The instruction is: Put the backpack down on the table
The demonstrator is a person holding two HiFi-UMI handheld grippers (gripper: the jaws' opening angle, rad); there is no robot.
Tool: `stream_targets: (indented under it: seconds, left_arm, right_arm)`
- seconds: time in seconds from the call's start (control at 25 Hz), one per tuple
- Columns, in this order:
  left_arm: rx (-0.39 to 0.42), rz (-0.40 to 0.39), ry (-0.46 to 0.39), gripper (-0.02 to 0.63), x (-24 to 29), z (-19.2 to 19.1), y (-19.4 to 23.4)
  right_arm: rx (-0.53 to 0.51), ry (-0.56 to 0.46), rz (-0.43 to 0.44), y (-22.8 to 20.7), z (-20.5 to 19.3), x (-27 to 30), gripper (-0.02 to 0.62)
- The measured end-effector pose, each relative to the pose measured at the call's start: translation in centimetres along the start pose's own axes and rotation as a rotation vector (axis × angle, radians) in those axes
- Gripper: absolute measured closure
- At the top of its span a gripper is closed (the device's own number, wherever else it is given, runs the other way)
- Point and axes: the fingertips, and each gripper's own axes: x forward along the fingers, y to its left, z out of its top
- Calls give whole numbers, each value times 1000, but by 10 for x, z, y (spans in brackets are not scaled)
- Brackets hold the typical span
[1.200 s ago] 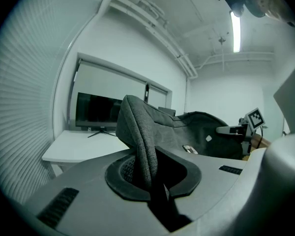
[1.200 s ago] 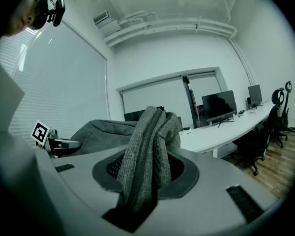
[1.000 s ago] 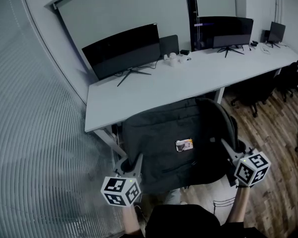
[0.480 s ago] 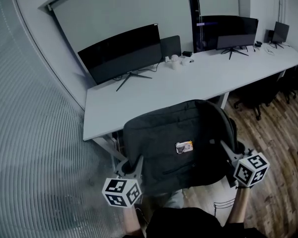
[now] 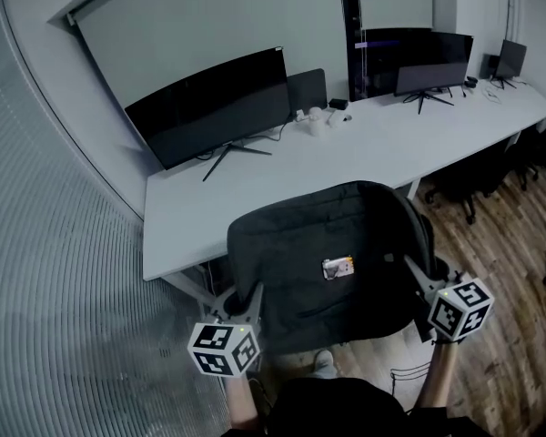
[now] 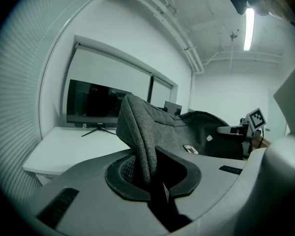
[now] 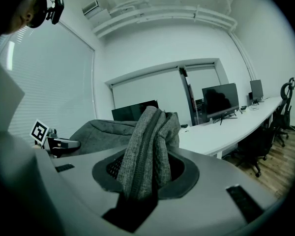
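A dark grey backpack point(image 5: 323, 262) hangs in the air between my two grippers, its far edge over the near edge of the long white table point(image 5: 346, 157). My left gripper point(image 5: 244, 306) is shut on the bag's left edge, a fold of grey fabric point(image 6: 137, 136) pinched between its jaws. At the bag's right side my right gripper point(image 5: 417, 280) is shut on a bunched fold with a zip seam point(image 7: 147, 151). A small tag point(image 5: 338, 268) shows on the bag's front.
On the table stand a wide monitor point(image 5: 209, 107) at the left, a second monitor point(image 5: 414, 57) further right, and small white items point(image 5: 317, 116) between them. Office chairs point(image 5: 464, 185) stand under the table's right part on a wooden floor. A blind-covered wall point(image 5: 45, 271) runs along the left.
Both grippers have carried the backpack forward towards the table; its far edge now overlaps the table's near edge more. The grips are unchanged.
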Motion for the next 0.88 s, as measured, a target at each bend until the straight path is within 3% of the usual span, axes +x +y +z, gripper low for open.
stream_targets:
  seconds: [0.48,0.88]
  left_arm:
    - [14,-94,6,558,75,28,29]
    - [31,-140,18,558,107,38,40]
  right_arm:
    - [-2,-24,-81,-29,22,46,482]
    - [17,-41,-127,-41,24,60,482]
